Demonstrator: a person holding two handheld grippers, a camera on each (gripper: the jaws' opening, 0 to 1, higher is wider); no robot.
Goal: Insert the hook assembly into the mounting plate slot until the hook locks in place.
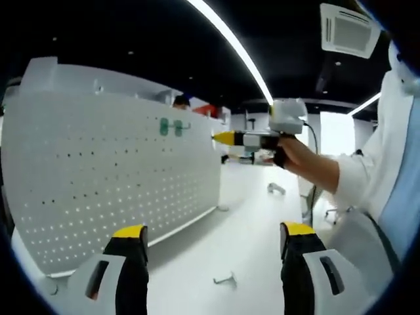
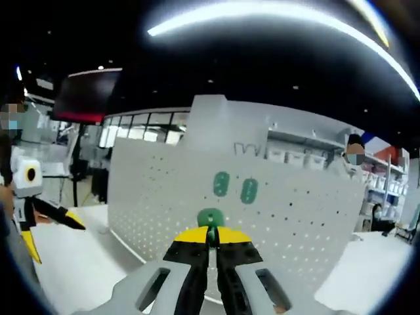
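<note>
The green plastic hook assembly (image 2: pixel 210 218) sat pinched between the closed jaws of the right gripper (image 2: pixel 210 237), held near the white perforated mounting plate (image 2: pixel 308 216) and just below two green hooks (image 2: pixel 235 187) already seated there. Insertion seemingly remained undone. The left gripper (image 1: pixel 213 237) hung wide, empty, above the white table (image 1: pixel 243 243).

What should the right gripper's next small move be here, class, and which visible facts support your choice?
Probably ease the right gripper forward toward the pegboard. Its jaws are shut on a green hook piece that sits just below the two green hooks already on the board, and it does not look seated yet. The left gripper is open and holds nothing.
</note>
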